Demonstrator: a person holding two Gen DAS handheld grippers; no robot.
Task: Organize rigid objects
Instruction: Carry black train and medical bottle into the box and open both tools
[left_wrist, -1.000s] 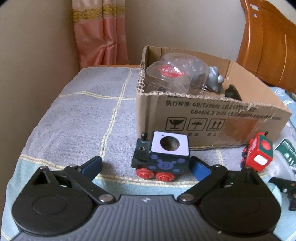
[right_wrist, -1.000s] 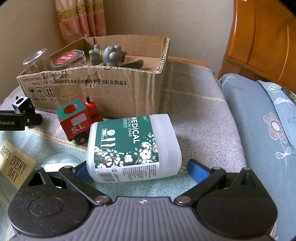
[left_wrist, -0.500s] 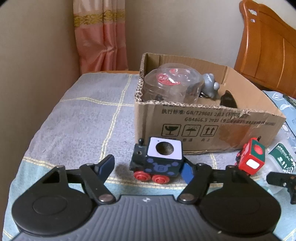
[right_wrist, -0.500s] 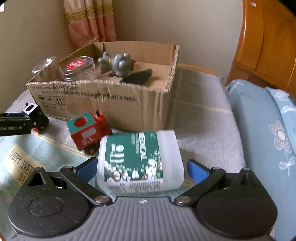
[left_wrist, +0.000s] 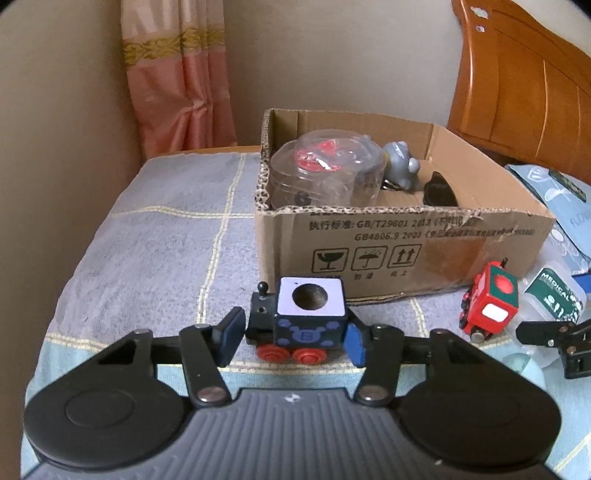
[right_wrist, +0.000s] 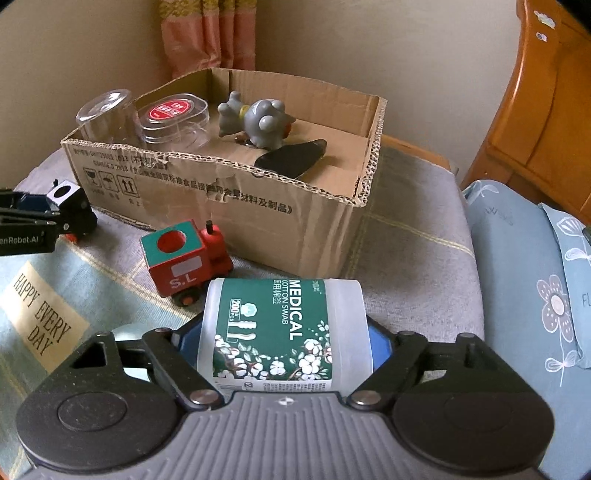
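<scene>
My left gripper (left_wrist: 293, 338) is shut on a dark blue toy train (left_wrist: 301, 321) with red wheels, on the bed cover in front of the cardboard box (left_wrist: 399, 243). My right gripper (right_wrist: 284, 341) is shut on a white cotton swab box (right_wrist: 280, 332) with a green label and holds it tilted above the cover. A red toy train (right_wrist: 184, 258) stands between the two, near the carton's front wall (right_wrist: 236, 206). It also shows in the left wrist view (left_wrist: 489, 308). The blue train and the left gripper show at the right wrist view's left edge (right_wrist: 70, 210).
The carton holds clear plastic jars (right_wrist: 166, 122), a grey figurine (right_wrist: 258, 122) and a dark flat object (right_wrist: 291, 160). A blue pillow (right_wrist: 528, 288) lies to the right. A wooden headboard (left_wrist: 517, 92) stands behind. A pink curtain (left_wrist: 177, 74) hangs in the corner.
Both grippers have closed: the left fingers onto the blue train, the right fingers onto the swab box. The swab box has come up off the cover and turned lengthwise.
</scene>
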